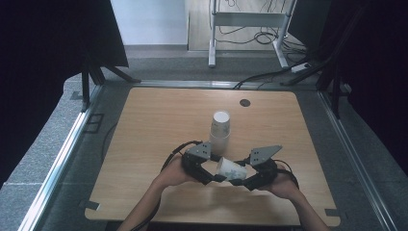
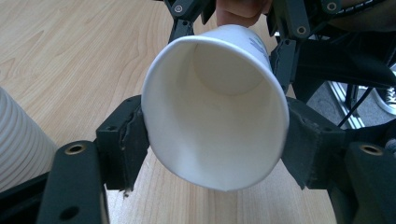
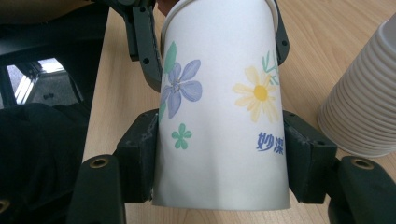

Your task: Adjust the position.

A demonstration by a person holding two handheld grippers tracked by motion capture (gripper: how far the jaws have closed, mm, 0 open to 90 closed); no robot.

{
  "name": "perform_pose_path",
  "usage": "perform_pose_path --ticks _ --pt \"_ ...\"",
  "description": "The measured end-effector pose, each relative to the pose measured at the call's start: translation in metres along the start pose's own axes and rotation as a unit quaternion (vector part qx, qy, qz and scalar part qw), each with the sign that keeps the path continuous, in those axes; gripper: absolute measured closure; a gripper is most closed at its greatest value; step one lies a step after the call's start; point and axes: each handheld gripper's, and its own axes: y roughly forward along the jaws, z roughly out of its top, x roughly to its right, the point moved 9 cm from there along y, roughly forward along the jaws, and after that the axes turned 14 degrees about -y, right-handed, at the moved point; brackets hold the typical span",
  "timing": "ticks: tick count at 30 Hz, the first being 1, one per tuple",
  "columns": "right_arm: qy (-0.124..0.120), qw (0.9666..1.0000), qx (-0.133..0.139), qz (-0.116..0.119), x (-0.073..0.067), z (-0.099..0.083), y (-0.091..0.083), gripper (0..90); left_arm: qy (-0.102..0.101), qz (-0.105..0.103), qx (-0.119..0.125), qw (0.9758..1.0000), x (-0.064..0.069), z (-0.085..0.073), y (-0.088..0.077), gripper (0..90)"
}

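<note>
Holding one paper cup point(image 1: 231, 168) between both grippers, low over the near middle of the desk point(image 1: 144, 144). Cup lies on its side, mouth toward the left gripper point(image 1: 208, 169), base toward the right gripper point(image 1: 248, 174).

Left gripper view: fingers point(image 2: 123, 140) clenched on the cup point(image 2: 215, 107) near its rim, one pad on each side of the wall, both touching. Rim is squashed slightly oval between them. Open mouth faces the camera, white inside, flat base visible deep in. Beyond the cup's base end, the other gripper's black links and a bit of a hand point(image 2: 240, 11).

Right gripper view: fingers point(image 3: 137, 158) clamped on the same cup point(image 3: 219, 102) near its base end, pads touching both sides. Cup wall runs away from the camera, between the fingers, to the far gripper's fingers closing on it near the rim. Print on the wall: blue flower, yellow flower, small green flower, green leaves, blue characters beside the right pad.

Stack of white cups point(image 1: 220, 130) stands upright on the desk, just beyond both sets of fingers, apart from the held cup. It shows as a ribbed edge outside the left pad in the left gripper view point(image 2: 18, 140) and outside the right pad in the right gripper view point(image 3: 364, 98).

Small dark round spot point(image 1: 245, 102) on the desk well beyond the stack.
</note>
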Motion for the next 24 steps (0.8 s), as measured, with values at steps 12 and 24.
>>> perform_pose_path --ticks 12,24 --pt "-0.001 0.9999 -0.013 0.002 0.0003 -0.0014 0.001 35.9 0.012 0.002 -0.002 0.9999 0.0017 0.0018 -0.0014 33.9" --pt "-0.001 0.9999 -0.017 0.001 0.0012 -0.0043 0.0018 34.4 0.016 0.005 -0.005 0.9999 0.0028 0.0015 -0.002 36.4"
